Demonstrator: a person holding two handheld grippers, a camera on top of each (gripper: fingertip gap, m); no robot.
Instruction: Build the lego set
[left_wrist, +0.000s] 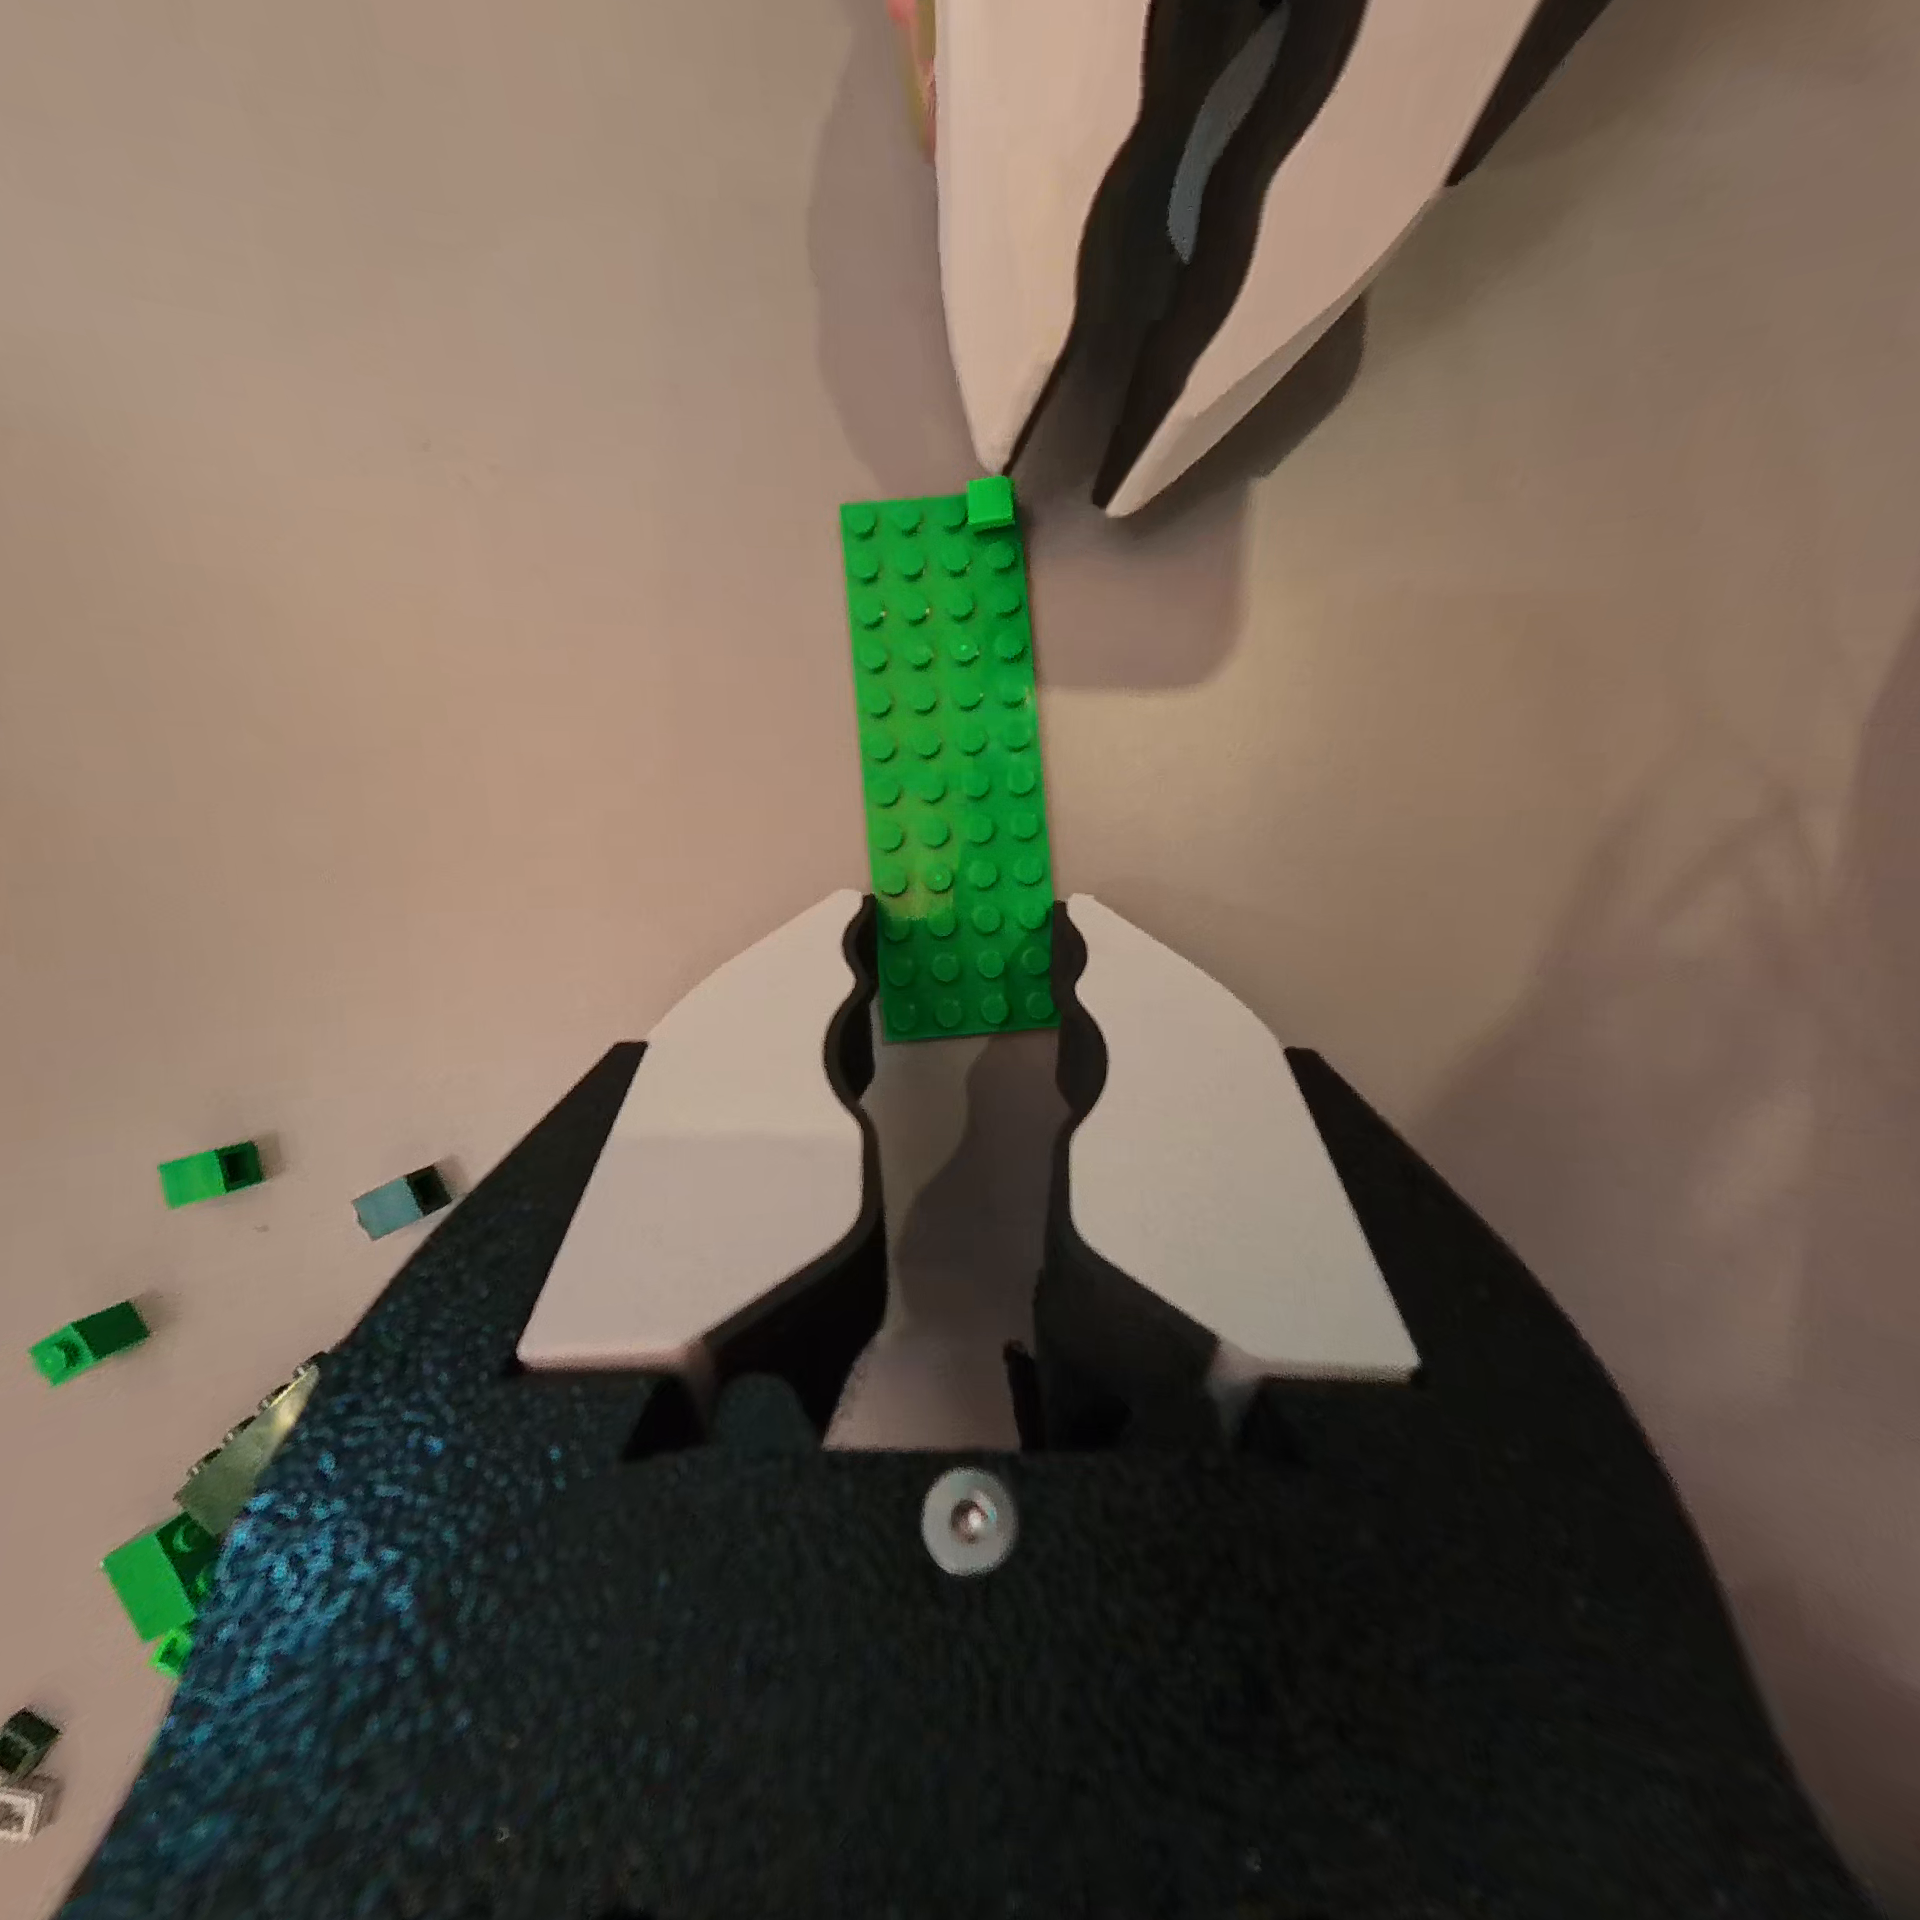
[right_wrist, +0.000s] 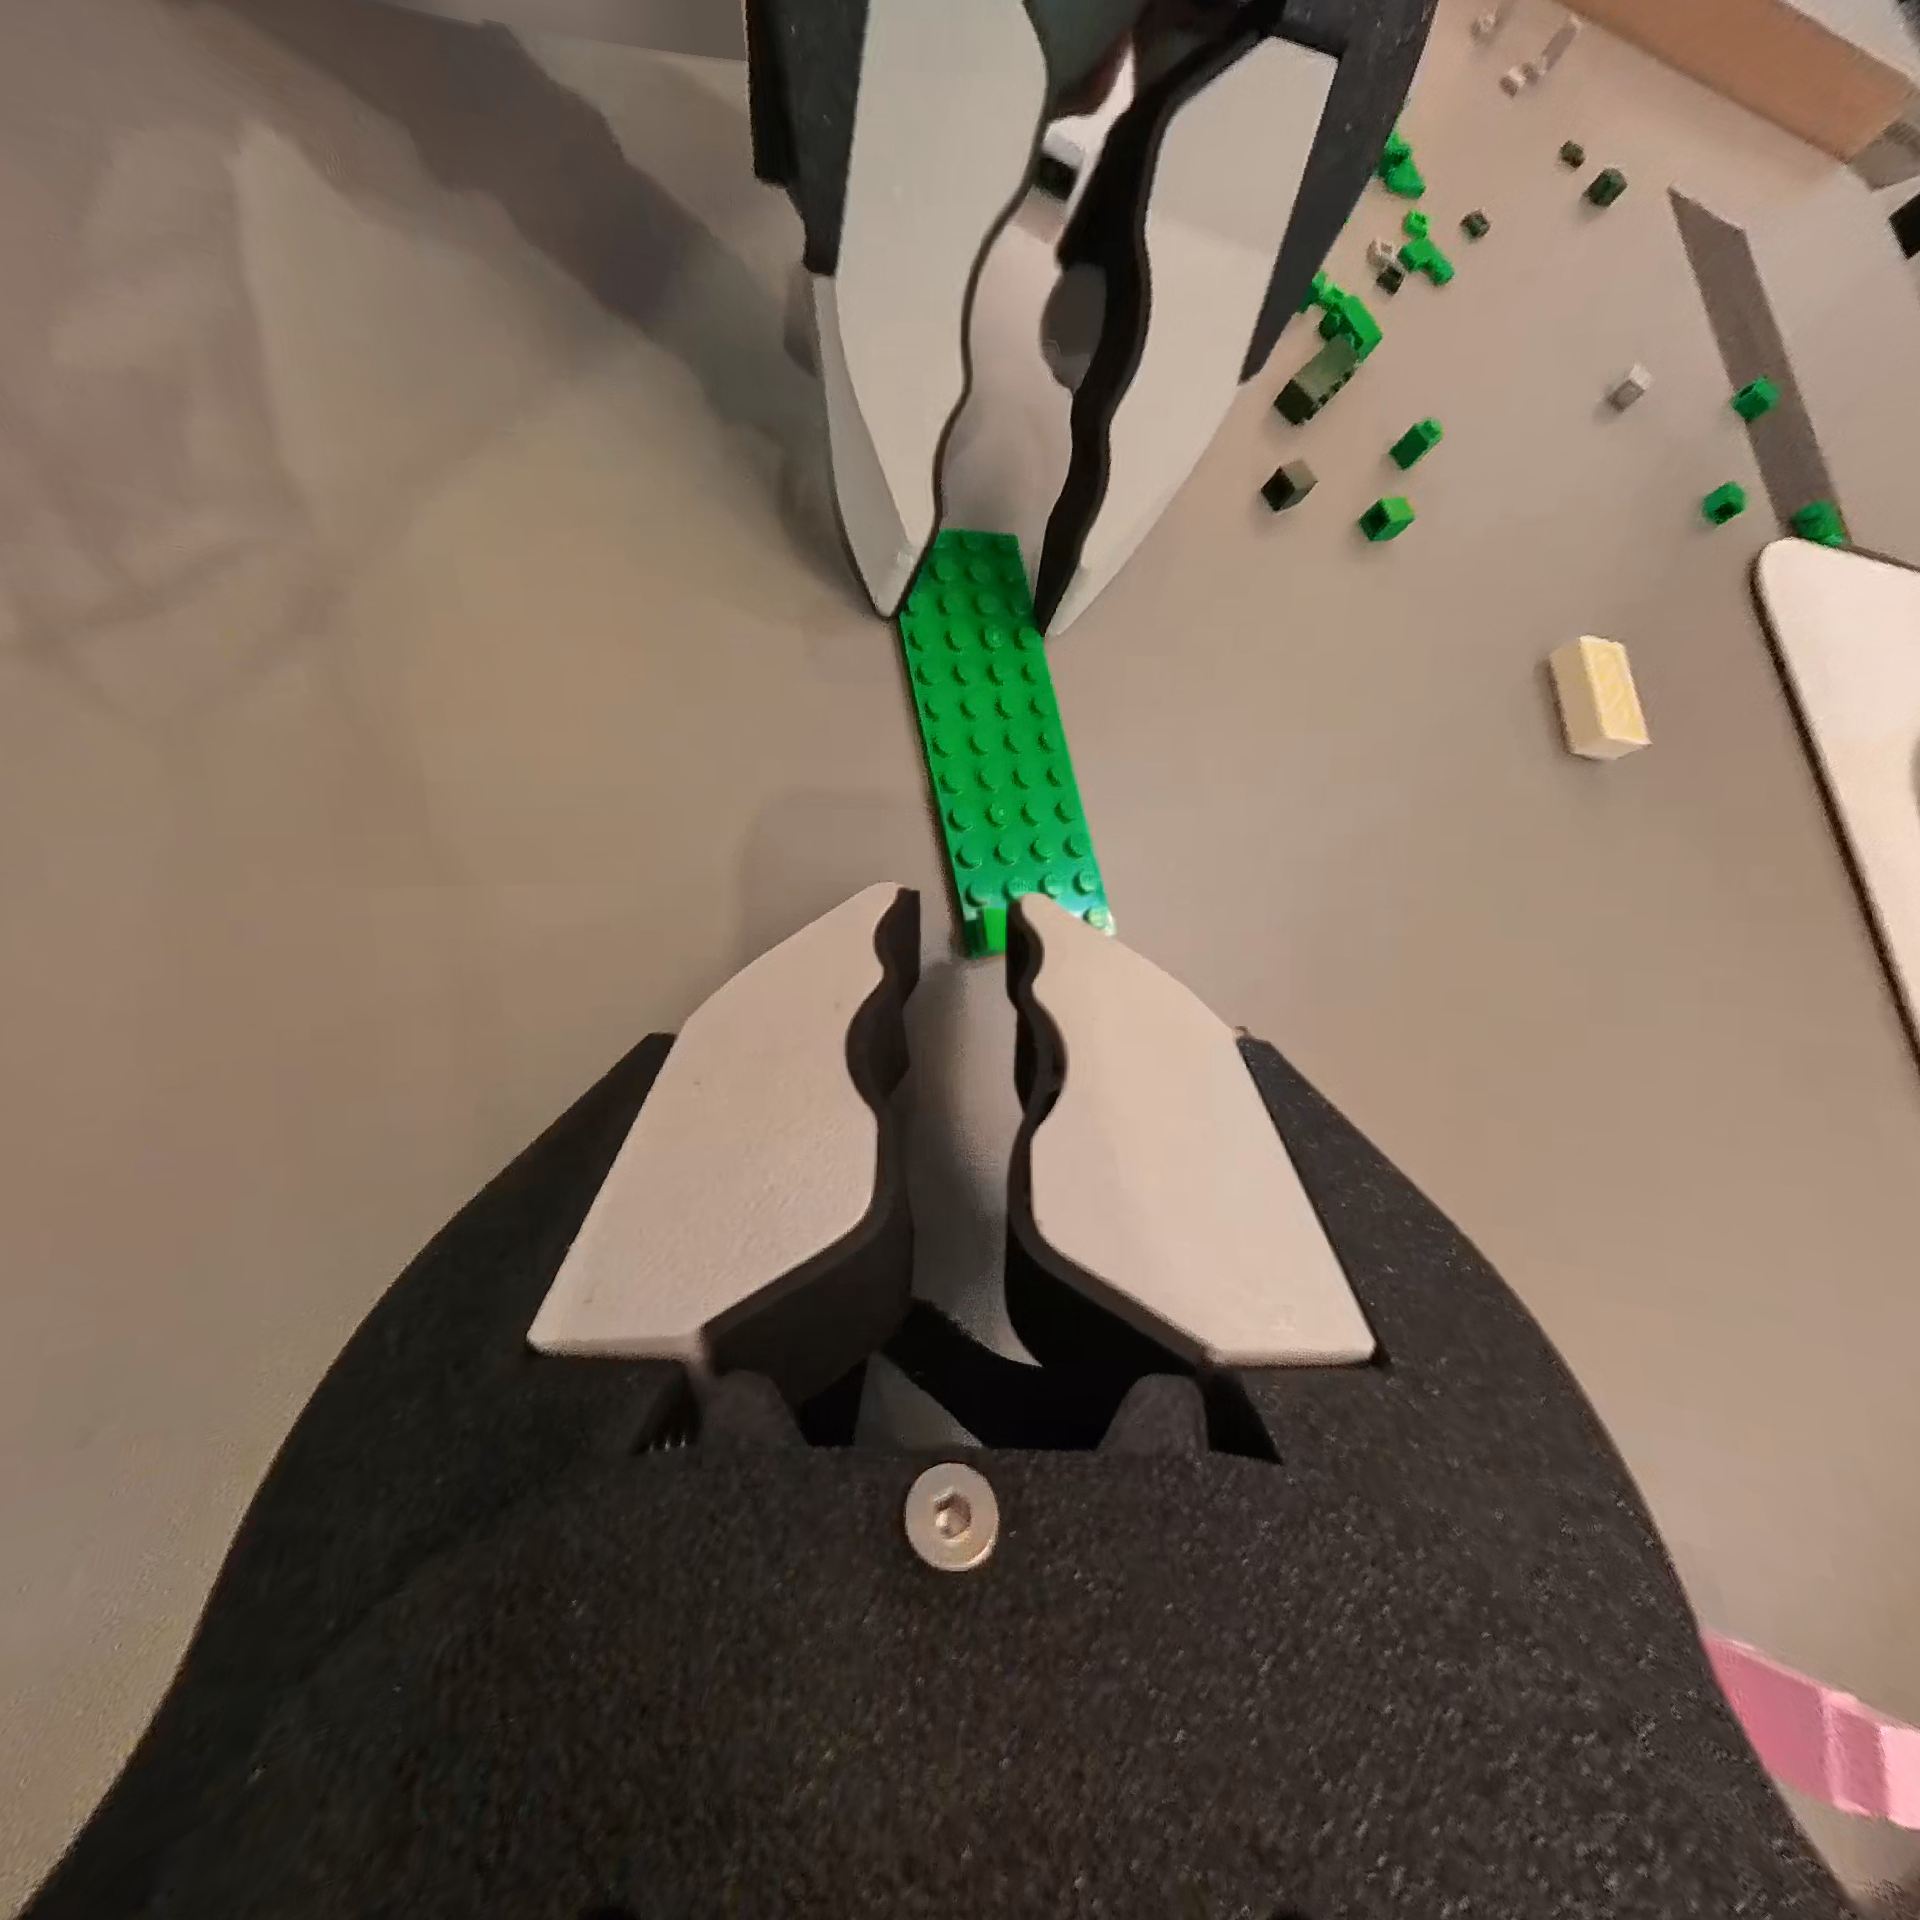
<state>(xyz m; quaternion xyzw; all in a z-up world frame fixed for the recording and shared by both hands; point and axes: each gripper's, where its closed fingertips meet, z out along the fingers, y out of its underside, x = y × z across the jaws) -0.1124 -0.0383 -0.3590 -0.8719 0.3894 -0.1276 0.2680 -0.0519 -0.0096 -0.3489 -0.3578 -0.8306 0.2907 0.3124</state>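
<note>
A long green studded plate (left_wrist: 945, 727) lies flat on the grey table. My left gripper (left_wrist: 961, 914) is shut on the plate's near end, with a pad pressed on each long edge; it also shows in the right wrist view (right_wrist: 971, 613) at the plate's far end. A small green one-stud brick (left_wrist: 989, 504) sits on the plate's opposite corner. My right gripper (left_wrist: 1055, 483) hovers just beyond that brick with its fingers apart. In the right wrist view the right gripper (right_wrist: 964, 909) is open, and the small brick (right_wrist: 992, 930) sits on the plate (right_wrist: 997, 748) by the right fingertip, unpressed.
Several loose green bricks (left_wrist: 208, 1179) and a grey-blue one (left_wrist: 400, 1205) lie to the left of my left gripper. In the right wrist view more small green bricks (right_wrist: 1403, 447), a cream block (right_wrist: 1600, 691) and a white board's edge (right_wrist: 1829, 675) are at the right.
</note>
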